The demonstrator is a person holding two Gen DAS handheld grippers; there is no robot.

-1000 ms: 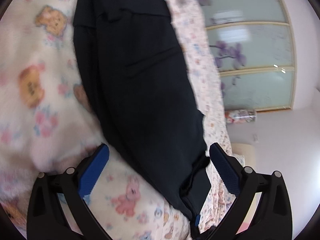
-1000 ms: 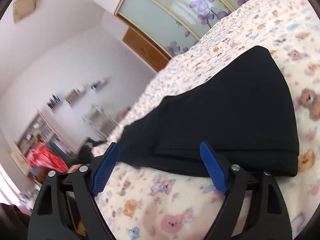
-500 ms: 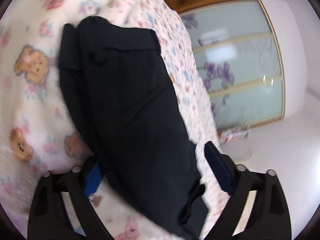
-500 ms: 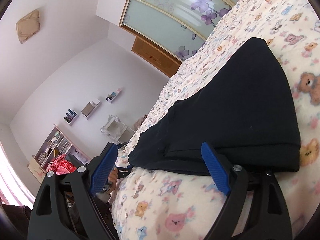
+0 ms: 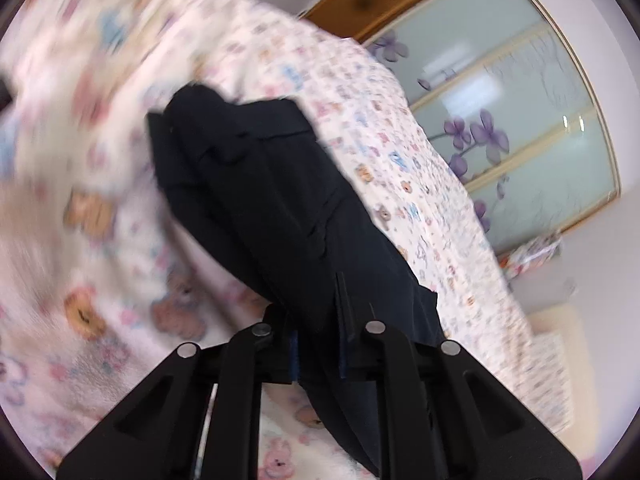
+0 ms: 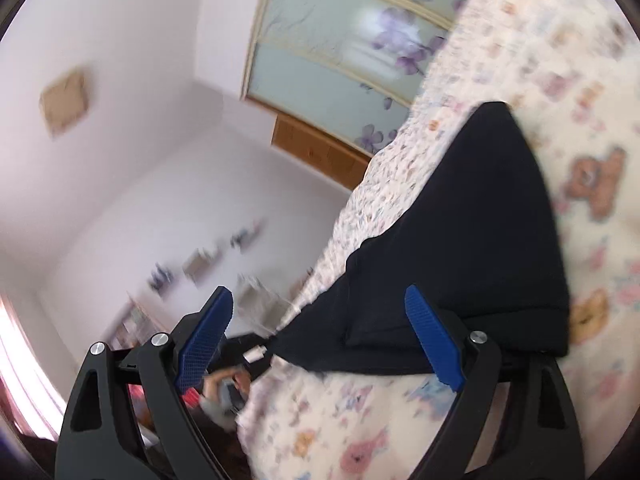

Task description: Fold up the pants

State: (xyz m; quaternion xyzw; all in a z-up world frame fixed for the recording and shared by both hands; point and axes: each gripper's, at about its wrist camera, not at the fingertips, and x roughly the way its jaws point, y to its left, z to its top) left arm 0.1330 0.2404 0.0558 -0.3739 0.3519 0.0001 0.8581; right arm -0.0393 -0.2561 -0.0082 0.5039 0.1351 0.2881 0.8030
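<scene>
The dark navy fabric pants (image 5: 276,208) lie folded lengthwise on the cream bedspread with a teddy-bear print (image 5: 100,240), running along it beside the bed's edge toward the sliding glass wardrobe doors with purple flowers (image 5: 520,120). The left gripper (image 5: 318,354) has its jaws pressed together on the near end of the pants, cloth bunched between them. The right gripper (image 6: 316,344) has its blue-padded jaws wide apart, the pants' near hem (image 6: 440,352) lying between them, unpinched.
</scene>
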